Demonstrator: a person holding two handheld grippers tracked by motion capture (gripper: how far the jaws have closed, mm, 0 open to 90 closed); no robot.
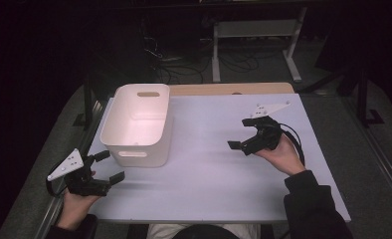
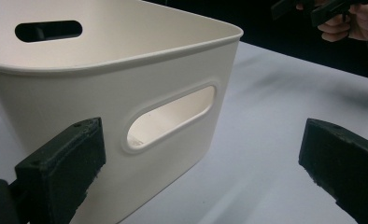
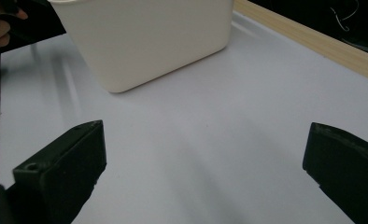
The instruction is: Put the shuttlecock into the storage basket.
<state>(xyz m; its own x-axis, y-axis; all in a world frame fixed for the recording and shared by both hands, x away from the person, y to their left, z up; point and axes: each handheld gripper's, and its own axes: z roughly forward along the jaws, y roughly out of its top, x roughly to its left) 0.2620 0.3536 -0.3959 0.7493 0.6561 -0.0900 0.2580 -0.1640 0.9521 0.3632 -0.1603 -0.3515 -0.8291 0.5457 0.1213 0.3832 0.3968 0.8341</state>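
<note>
Closest to the person, the left gripper [image 1: 104, 169] sits at about 8 o'clock on the white table [image 1: 224, 164]. Its jaws are wide open and hold nothing. In the left gripper view, the white plastic bin [image 2: 126, 93] is just in front of those jaws, with its oval handle hole [image 2: 170, 116] facing them. The bin looks empty inside.

The bin [image 1: 139, 124] stands at about 10 o'clock on the table, upright, near the left edge.

The right gripper [image 1: 241, 137] is farther off, at about 2 o'clock, well apart from the bin. Its jaws are also wide open with nothing in them. In the right gripper view, bare table [image 3: 219, 130] lies between the jaws and the bin [image 3: 149, 37].

What could go wrong? The bin is light and smooth, I think. If the left gripper bumps its wall instead of pinching the rim or the handle hole, the bin could slide away or tip. It is close to the left edge, so a hard push could send it off the table. A pinch on just one side could make it tilt and slip out.
</note>
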